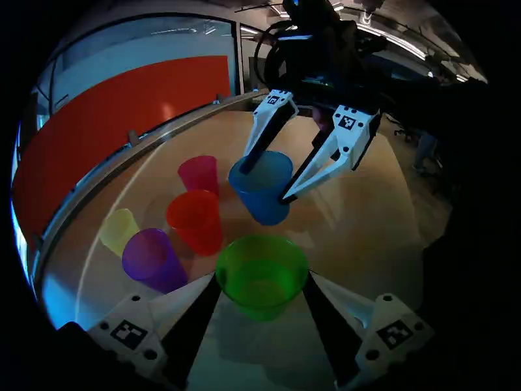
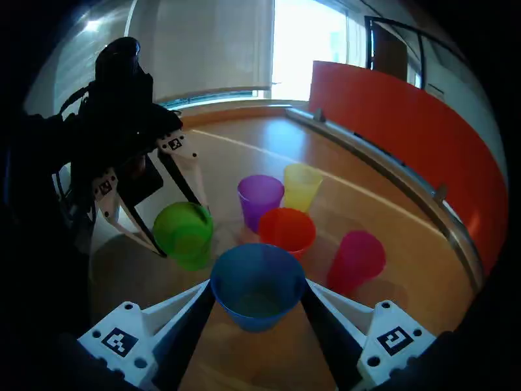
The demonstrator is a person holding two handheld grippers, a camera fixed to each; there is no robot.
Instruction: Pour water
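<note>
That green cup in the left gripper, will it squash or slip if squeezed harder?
It probably flexes: the green cup looks like thin translucent plastic, so the left gripper could dent it. Its smooth, tapered wall might slide in that grip.

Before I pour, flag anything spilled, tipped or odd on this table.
Nothing stands out. The left tongs hold the green cup upright, the right tongs hold the blue cup upright, and the red cup, purple cup, yellow cup and pink cup stand on the wooden table with no puddle visible.
</note>
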